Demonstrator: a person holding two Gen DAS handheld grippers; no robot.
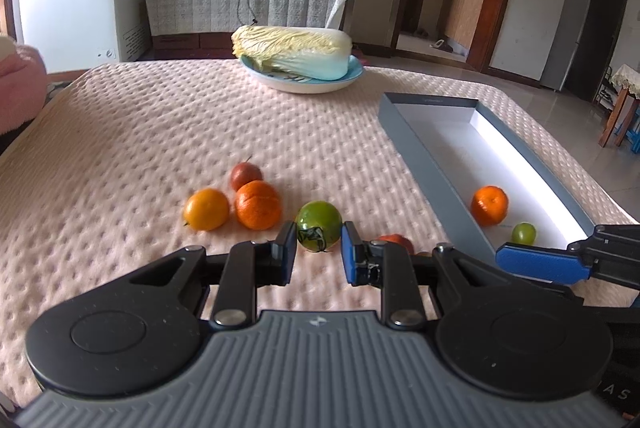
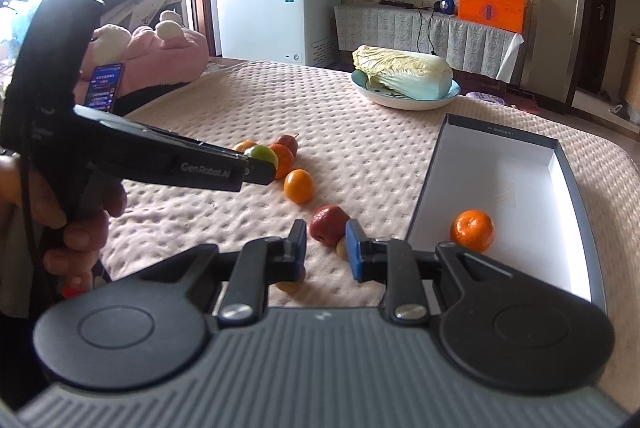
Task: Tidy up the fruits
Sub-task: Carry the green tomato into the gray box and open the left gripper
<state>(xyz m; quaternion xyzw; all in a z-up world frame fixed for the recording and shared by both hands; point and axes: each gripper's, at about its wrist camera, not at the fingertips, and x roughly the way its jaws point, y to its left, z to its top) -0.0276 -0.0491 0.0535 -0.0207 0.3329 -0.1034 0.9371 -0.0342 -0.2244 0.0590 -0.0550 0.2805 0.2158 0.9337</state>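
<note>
My left gripper (image 1: 319, 242) is shut on a green fruit (image 1: 319, 231), pads against its sides; in the right wrist view that fruit (image 2: 262, 153) sits at the left gripper's (image 2: 267, 167) tip. My right gripper (image 2: 326, 244) is shut with nothing in it, a red apple (image 2: 329, 226) just past its tips and a small yellowish fruit (image 2: 341, 250) half hidden by one finger. A grey box (image 1: 420, 147) with a white inside holds a mandarin (image 1: 489, 205) and a small green fruit (image 1: 524, 233). A yellow orange (image 1: 206, 209), a mandarin (image 1: 258, 204) and a dark red fruit (image 1: 245, 175) lie loose on the bedspread.
A cabbage (image 1: 294, 51) lies on a plate (image 1: 352, 77) at the far side of the pink bedspread. A pink plush toy (image 2: 160, 47) and a lit phone (image 2: 105, 87) sit at the left edge. A person's hand (image 2: 80, 224) grips the left gripper's handle.
</note>
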